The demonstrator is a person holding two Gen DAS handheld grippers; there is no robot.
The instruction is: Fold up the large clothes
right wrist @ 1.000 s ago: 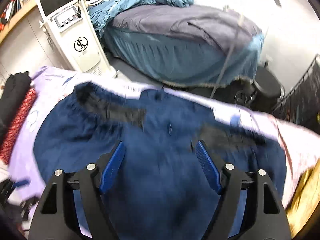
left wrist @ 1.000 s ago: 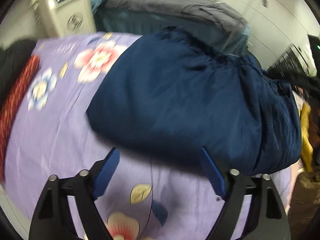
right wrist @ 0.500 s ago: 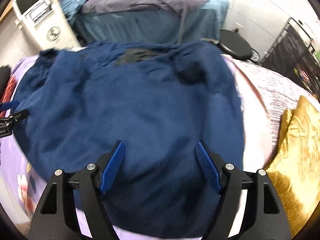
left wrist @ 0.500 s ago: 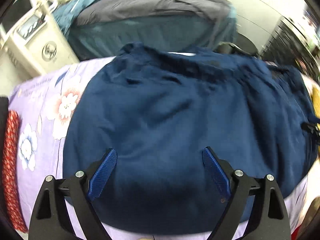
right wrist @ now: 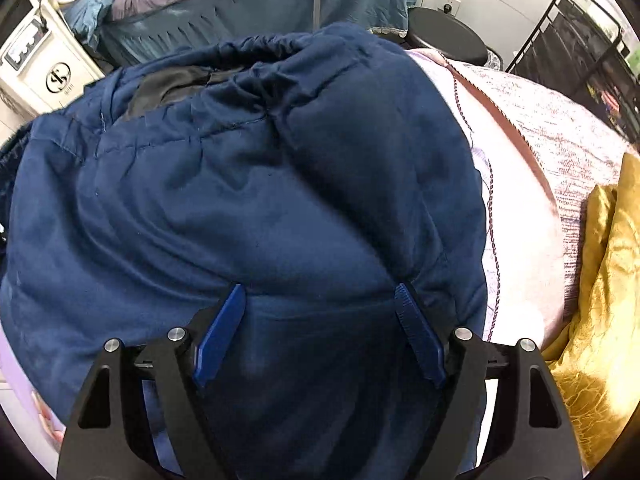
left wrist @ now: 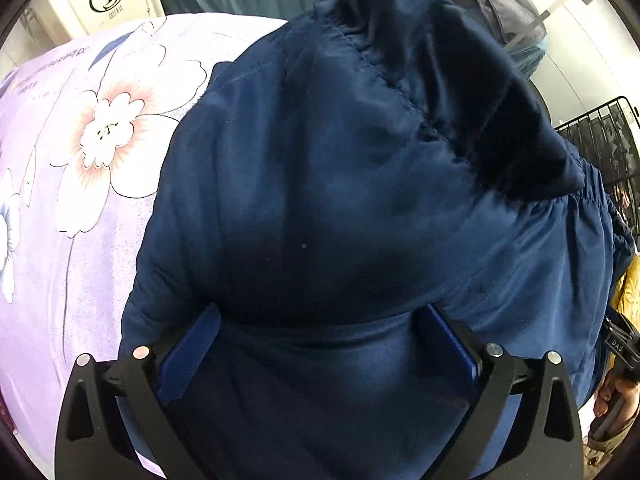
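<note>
Navy padded garment (left wrist: 340,200), bunched on the lilac floral bedsheet (left wrist: 80,200), now fills both views as my left gripper (left wrist: 320,344) and right gripper (right wrist: 320,320) drop onto it, fingers opening and straddling cloth without pinching. Its gathered elastic hem (right wrist: 260,48) faces away; the long axis runs side to side.

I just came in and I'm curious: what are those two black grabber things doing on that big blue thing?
A person is folding a big navy blue garment that lies on a purple flowered bedsheet. Each hand holds a tool. The left tool and the right tool both point down onto the cloth, near a fold line. Both are opening, with fabric between the pads but not pinched. A gold cloth lies to one side.
</note>
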